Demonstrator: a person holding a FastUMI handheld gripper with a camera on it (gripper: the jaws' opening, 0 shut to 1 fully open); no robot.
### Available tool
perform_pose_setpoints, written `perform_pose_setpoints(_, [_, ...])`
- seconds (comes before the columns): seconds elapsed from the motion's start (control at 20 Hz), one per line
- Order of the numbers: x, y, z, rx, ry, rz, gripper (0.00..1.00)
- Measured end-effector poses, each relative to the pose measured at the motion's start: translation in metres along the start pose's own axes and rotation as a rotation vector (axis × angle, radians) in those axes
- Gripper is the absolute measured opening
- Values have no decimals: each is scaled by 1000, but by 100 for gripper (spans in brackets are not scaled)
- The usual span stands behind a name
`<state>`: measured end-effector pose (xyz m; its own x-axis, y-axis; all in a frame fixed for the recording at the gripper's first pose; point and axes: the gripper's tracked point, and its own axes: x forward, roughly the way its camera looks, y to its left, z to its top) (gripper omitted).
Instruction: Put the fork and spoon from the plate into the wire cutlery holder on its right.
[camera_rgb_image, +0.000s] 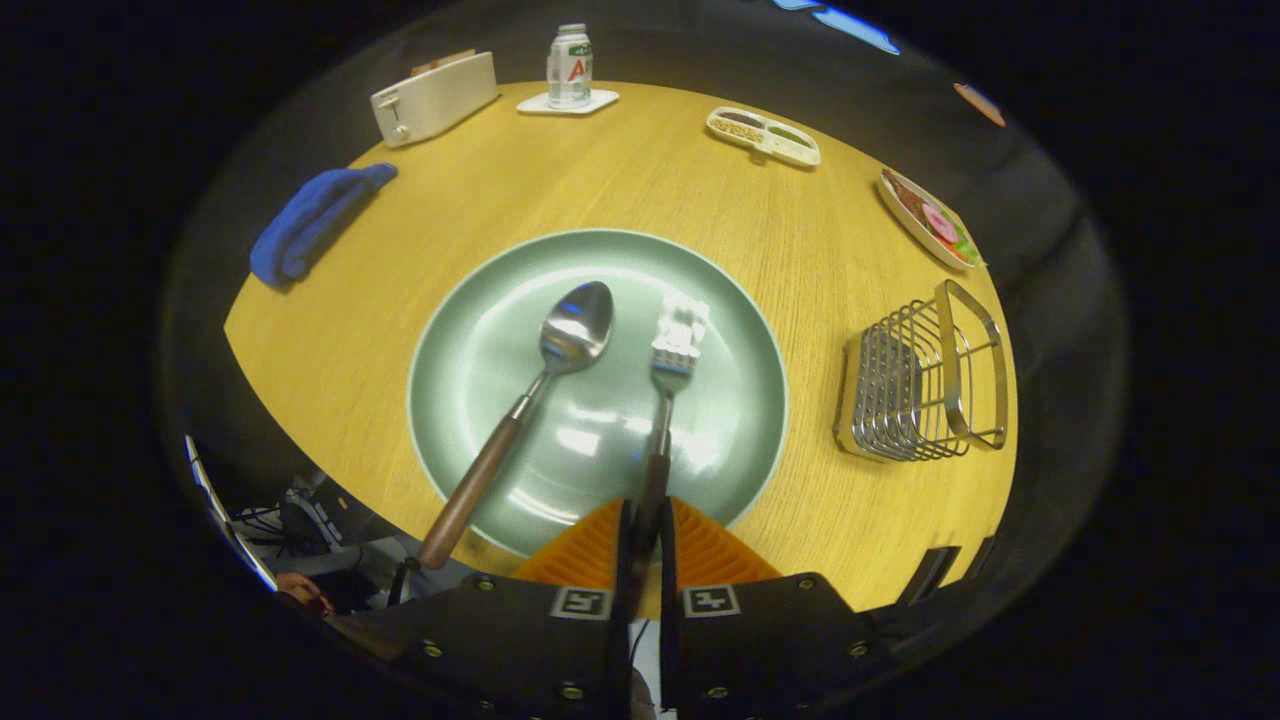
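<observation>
My gripper (645, 530) pinches the fork (668, 400) handle above the plate (480, 350), wire holder (920, 385) off right; thin grip, so swinging there could let it pivot or slip.

Bare table (790, 260) separates plate (470, 340) from wire cutlery holder (920, 385).
</observation>
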<state>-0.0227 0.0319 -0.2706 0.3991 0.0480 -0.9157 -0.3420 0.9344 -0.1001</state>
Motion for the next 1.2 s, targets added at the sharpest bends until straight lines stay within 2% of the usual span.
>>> perform_pose_setpoints(0.15, [2,2,5,13,22,31,11])
perform_pose_setpoints(0.2, [-3,-1,7,-2,47,34,2])
perform_pose_setpoints(0.45, [-7,-7,4,-49,88,80,1])
perform_pose_setpoints(0.65, [-29,-22,6,-55,126,113,1])
perform_pose_setpoints(0.85, [-57,-38,-4,-120,195,154,1])
perform_pose_setpoints(1.2, [-105,-87,-16,-280,259,88,1])
